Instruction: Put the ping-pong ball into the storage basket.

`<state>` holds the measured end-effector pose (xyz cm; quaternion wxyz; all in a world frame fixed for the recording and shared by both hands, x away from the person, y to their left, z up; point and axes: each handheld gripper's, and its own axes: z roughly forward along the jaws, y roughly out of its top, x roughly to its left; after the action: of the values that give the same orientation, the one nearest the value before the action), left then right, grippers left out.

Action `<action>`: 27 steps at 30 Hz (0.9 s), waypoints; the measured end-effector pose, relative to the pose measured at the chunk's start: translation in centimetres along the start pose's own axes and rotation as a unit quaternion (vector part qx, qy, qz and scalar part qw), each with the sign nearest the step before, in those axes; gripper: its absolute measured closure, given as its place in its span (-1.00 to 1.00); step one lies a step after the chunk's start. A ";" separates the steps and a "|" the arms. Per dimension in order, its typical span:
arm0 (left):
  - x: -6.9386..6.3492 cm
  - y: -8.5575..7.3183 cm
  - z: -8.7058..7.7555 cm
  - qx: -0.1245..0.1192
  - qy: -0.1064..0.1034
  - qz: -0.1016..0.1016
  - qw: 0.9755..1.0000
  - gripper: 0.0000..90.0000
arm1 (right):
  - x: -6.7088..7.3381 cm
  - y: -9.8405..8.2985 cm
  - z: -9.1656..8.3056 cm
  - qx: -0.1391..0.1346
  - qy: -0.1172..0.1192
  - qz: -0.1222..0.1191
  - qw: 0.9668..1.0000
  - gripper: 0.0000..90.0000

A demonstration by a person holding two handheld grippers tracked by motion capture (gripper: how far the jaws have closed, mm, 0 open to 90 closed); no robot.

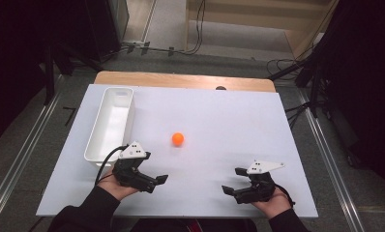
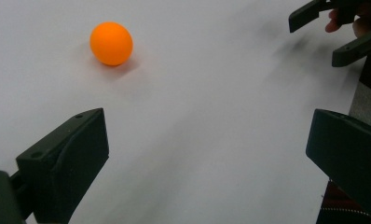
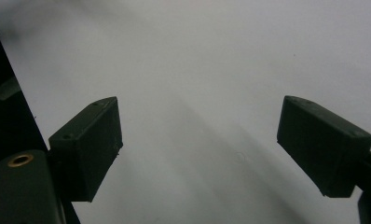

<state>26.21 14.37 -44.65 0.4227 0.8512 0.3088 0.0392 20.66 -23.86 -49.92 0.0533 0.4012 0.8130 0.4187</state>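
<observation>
High view: both tongs, left [image 1: 154,171] and right [image 1: 234,181], are gaping wide, empty; probably next, reaching the orange ball [image 1: 178,139] at twelve o'clock.

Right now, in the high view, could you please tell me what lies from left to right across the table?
Long white plastic bin → left gripper → small orange ball → right gripper.

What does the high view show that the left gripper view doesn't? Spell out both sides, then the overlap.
High view, not left gripper view: the white bin and the floor cables. Left gripper view, not high view: the left gripper seen along its own jaws, set wide apart. Both: the orange ball, the white table and the right gripper, open.
</observation>
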 end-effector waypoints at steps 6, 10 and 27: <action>0.3 0.6 0.5 0.002 0.006 -0.007 1.000 -1.00 | 0.0 0.0 0.0 -0.001 0.001 -0.002 1.000 -0.72; 0.5 1.0 0.8 0.005 0.011 -0.006 1.000 -1.00 | 0.0 0.0 0.1 -0.001 0.002 -0.002 1.000 -0.72; 1.2 3.1 2.1 0.014 0.020 -0.011 1.000 -0.97 | 0.0 0.1 0.0 -0.007 0.002 -0.003 1.000 -0.72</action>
<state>29.39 12.19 -43.96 0.4053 0.8524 0.3271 0.0471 20.74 -23.83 -49.84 0.0562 0.3975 0.8113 0.4249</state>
